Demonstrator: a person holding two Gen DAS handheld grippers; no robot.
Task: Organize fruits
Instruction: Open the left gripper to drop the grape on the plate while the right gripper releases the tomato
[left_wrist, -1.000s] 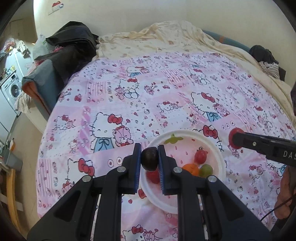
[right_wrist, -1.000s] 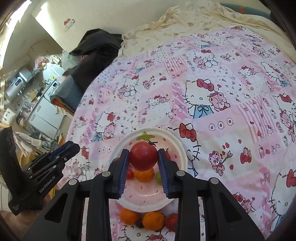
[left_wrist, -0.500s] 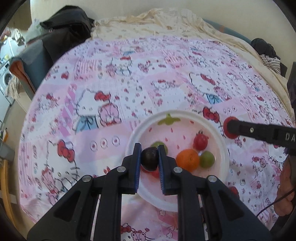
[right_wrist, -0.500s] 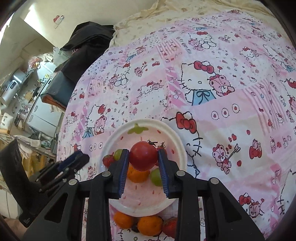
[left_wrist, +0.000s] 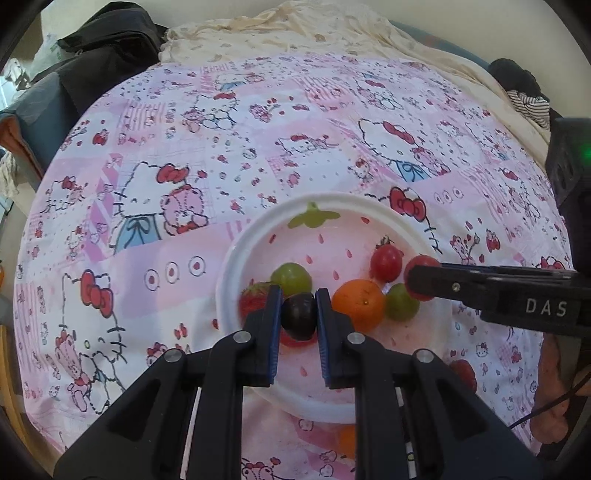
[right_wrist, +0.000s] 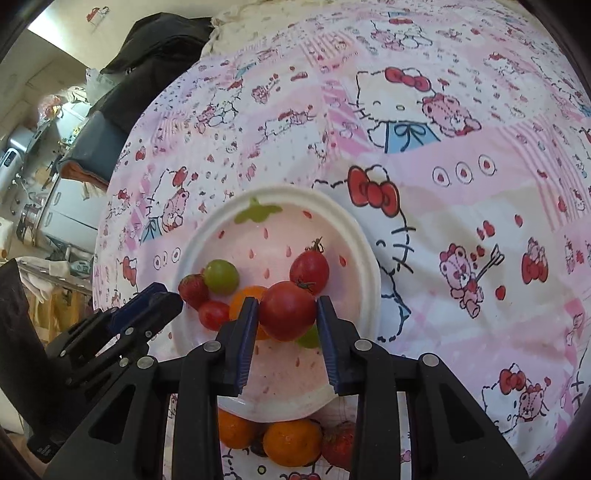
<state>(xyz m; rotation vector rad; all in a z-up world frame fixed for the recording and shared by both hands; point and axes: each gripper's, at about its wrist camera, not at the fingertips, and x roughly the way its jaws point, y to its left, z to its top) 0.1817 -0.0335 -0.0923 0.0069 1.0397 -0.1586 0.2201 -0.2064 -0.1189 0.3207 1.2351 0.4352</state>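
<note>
While both grippers are being held over the white plate (left_wrist: 436, 325), several things are being partly hidden. In the left wrist view, the dark plum (left_wrist: 299, 316) is being pinched by the left gripper (left_wrist: 298, 314), and a red fruit under it is being covered almost fully, so its kind cannot be told. A strawberry (left_wrist: 253, 301) is being cut by the left finger. In the right wrist view, the big red tomato (right_wrist: 286, 311) is being clamped by the right gripper (right_wrist: 286, 317); the orange (right_wrist: 242, 295) and a green grape (right_wrist: 309, 338) are being seen only in parts behind it. Below the plate, on the Hello Kitty bedsheet (right_wrist: 461, 184), two more oranges (right_wrist: 291, 441) and another strawberry are being cut off by the gripper body.

Compared with one second ago, both grippers are being brought lower and nearer to the plate, so it is being shown bigger, with the fruits still being gripped.

On the right gripper's side, the letters "DAS" (left_wrist: 546, 307) are being read; the rest is being cut off.
</note>
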